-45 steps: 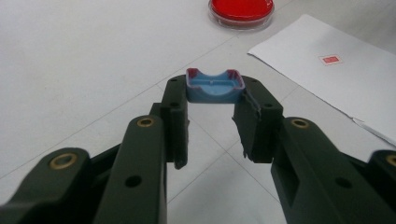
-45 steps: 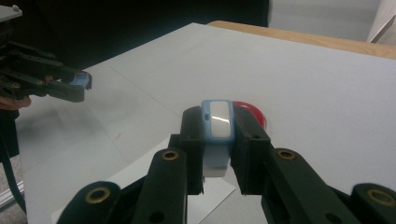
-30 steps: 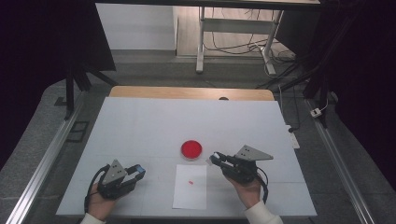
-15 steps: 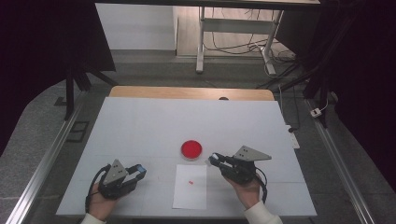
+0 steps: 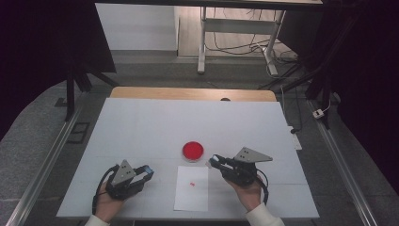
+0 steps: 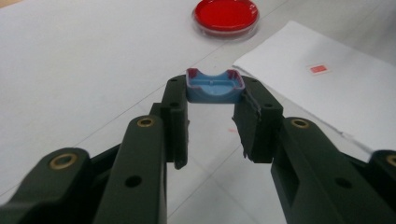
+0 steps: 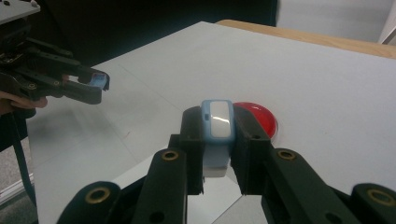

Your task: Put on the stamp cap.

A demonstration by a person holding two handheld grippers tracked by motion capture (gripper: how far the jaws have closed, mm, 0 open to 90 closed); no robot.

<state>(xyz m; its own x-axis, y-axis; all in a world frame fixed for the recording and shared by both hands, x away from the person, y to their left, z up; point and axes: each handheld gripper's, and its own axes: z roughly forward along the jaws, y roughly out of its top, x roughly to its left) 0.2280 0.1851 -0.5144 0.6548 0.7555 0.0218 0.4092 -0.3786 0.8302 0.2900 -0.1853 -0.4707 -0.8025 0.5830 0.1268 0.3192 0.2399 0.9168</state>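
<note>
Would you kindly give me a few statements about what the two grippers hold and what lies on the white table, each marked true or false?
1. The left gripper is shut on a small blue plastic cap. True.
2. The right gripper stands open with nothing in it. False: it is shut on a light blue and white stamp body.
3. The round red-filled clear dish lies on the white sheet of paper. False: it rests on the white table, beyond the sheet's far edge.
4. The sheet bears a small red mark. True.
5. The two grippers touch each other. False: they are apart, on either side of the sheet.
</note>
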